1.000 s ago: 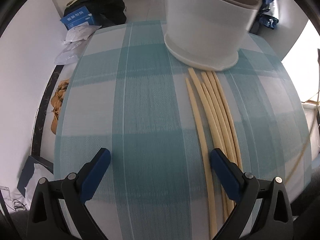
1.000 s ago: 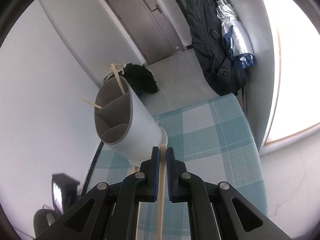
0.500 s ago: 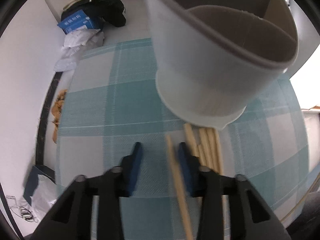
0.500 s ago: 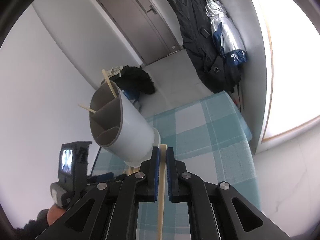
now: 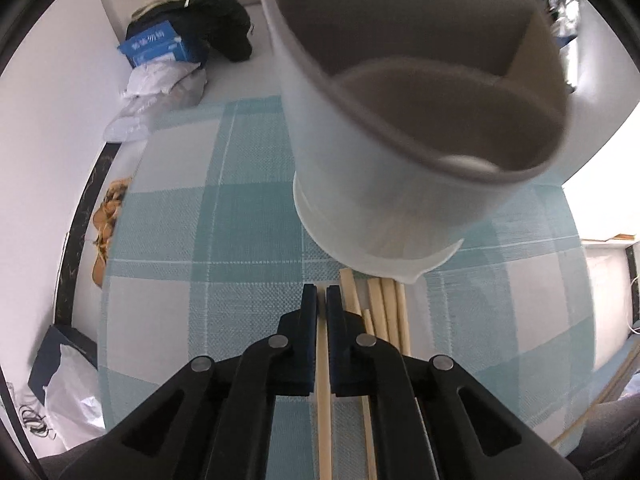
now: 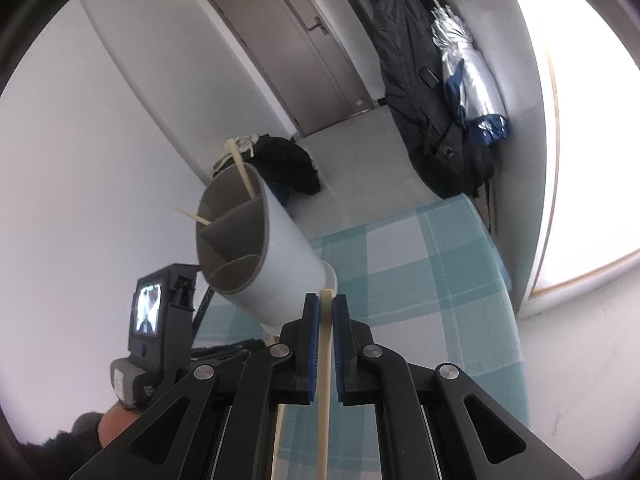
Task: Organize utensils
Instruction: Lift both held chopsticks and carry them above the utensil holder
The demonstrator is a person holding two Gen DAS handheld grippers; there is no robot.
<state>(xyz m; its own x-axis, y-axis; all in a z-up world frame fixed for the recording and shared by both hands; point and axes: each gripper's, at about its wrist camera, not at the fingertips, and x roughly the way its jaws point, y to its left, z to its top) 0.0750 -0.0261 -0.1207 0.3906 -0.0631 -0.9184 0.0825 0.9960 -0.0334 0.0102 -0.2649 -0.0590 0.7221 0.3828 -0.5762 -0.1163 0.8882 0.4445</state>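
Chopsticks are clamped in both grippers: one chopstick [image 5: 322, 364] is pinched in the left gripper [image 5: 322, 300], another [image 6: 325, 344] in the right gripper [image 6: 326, 308]. More chopsticks [image 5: 386, 312] are left on the checked cloth [image 5: 168, 240] beside the divided holder [image 5: 360, 168].

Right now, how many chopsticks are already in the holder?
2 visible in the holder, both in its far compartments: one stands up at the back, one pokes out to the left. Shorter ones could sit hidden inside.
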